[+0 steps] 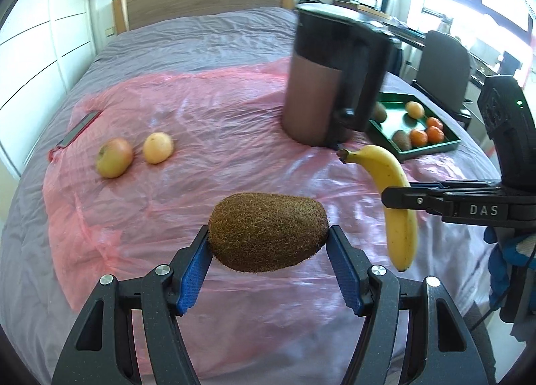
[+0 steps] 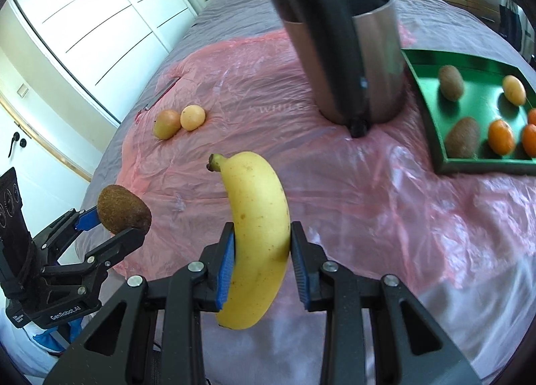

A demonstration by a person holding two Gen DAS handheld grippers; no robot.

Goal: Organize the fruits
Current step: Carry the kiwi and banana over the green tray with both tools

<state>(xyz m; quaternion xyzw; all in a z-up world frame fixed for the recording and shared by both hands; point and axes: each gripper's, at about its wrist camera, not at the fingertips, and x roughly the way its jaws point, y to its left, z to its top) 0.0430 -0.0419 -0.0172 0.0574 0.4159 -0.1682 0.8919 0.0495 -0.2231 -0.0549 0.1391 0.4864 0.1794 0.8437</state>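
On the bed [image 1: 201,36], the green tray [image 2: 432,124] sits far right beside a dark canister [image 1: 331,83]. Right claw [image 2: 262,261] grips a banana [image 2: 258,234], left claw [image 1: 268,244] a kiwi [image 1: 268,231], both aloft mid-carry; next, likely lowering each into the tray.

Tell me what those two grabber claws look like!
Both are black plastic claws with silver bolts and bumpy blue pads. The left gripper says "GenRobot.AI" in white on its side. The right gripper says "DAS" in white and has a tiny green light on its black handle.
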